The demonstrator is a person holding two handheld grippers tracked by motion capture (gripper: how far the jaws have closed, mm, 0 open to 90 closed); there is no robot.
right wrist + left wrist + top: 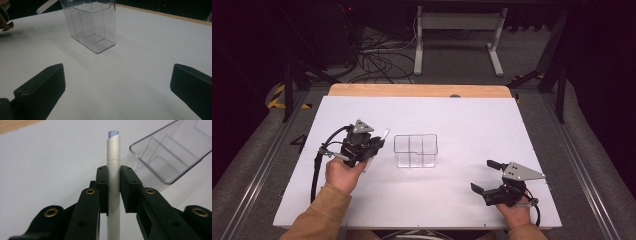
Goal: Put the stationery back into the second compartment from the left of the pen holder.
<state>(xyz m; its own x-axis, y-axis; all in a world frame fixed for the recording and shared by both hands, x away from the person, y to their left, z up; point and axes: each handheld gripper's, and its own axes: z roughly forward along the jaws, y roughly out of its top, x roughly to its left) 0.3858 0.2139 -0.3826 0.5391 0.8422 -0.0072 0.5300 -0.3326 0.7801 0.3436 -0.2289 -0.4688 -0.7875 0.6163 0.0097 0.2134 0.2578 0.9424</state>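
No readable brand, label or print anywhere; the pen barrel looks plain, with faint ridges near the cap end that are too small to make out.

Left gripper [377, 145] is clamped on a white pen [113, 170] at mid-barrel, jaws pressed on both sides. The left gripper view shows the pen's pale blue tip pointing away from the hand and the barrel running back down between the jaws. In the high view the pen [383, 136] is only a thin white sliver sticking out toward the far right, just left of the clear organizer [415, 150].

The organizer sits mid-table on the white mat [462, 115], upright, with inner dividers. The right gripper view [91, 25] shows the compartments and base plainly, with nothing inside; the left gripper view [170, 155] catches its near rim just right of the pen tip, not touching.

Right gripper [487, 176] is at the near right, jaws spread wide, holding nothing, well apart from the organizer. Its own view shows bare mat between the two black jaws.

A wooden table edge [417, 90] shows beyond the mat's far side.
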